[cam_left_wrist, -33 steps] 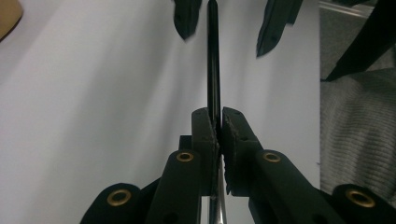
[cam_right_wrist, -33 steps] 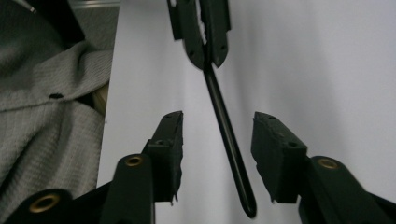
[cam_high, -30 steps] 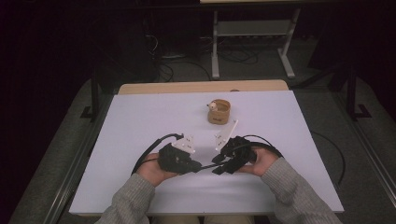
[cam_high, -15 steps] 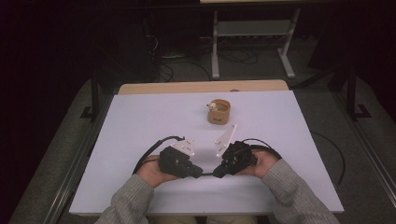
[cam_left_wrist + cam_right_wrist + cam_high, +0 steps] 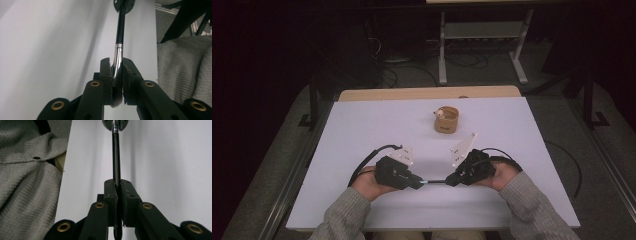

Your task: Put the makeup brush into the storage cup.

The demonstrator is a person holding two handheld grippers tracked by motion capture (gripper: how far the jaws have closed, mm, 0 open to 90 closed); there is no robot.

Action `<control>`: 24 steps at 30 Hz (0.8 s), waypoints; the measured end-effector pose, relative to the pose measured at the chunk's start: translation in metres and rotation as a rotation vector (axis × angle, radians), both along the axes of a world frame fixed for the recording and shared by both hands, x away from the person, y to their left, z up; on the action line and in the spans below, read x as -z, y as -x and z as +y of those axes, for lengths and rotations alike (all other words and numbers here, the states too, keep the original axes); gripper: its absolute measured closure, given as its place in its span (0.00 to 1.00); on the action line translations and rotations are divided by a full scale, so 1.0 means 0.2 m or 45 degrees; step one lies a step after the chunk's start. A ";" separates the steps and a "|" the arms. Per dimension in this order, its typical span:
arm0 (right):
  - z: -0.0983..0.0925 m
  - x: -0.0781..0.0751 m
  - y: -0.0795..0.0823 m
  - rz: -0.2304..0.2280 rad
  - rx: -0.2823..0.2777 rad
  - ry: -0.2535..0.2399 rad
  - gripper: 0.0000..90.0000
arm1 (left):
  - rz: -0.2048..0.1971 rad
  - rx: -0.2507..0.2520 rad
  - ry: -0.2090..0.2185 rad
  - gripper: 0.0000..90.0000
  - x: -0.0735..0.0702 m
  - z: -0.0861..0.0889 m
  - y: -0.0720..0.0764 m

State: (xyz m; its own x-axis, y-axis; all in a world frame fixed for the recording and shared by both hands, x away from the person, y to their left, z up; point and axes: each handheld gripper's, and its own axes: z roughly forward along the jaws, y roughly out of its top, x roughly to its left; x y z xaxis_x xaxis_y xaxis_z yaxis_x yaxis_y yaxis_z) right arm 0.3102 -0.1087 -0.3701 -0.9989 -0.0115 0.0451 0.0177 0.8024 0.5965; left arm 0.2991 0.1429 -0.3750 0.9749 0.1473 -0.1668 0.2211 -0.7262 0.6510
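1. We hold a slim brush (image 5: 119,47), with a black handle and a chrome ferrule, level between the two claws, just above the white table (image 5: 362,130); it spans the gap from one claw to the other.
2. Our left gripper (image 5: 116,72) is clenched on the ferrule end, with what looks like dark bristle tuft tucked down between its pads. Its jaws have just been closing on that end, so we judge the grip was being reseated.
3. Our right gripper (image 5: 116,185) is clenched on the black handle, and the stick runs straight ahead of its jaws to the other claw.
4. Held at both ends like this, the brush cannot swing or roll, which suits passing it over or pulling it straight.
5. Beyond both claws, well apart towards the far edge, stands a small brown cup (image 5: 446,120), probably where the brush belongs.
6. Our grey sleeves (image 5: 532,212) sit behind the claws at the near edge.
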 end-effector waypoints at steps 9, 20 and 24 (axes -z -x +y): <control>0.06 0.00 0.04 -0.110 0.057 0.071 0.80 | -0.037 0.004 -0.059 0.91 -0.01 -0.03 -0.01; 0.07 0.04 0.04 -0.073 0.029 0.073 0.92 | -0.052 -0.026 -0.023 0.76 -0.04 0.00 0.01; 0.04 0.07 0.05 -0.077 0.069 0.028 0.92 | 0.002 -0.072 0.039 0.68 -0.01 0.05 -0.01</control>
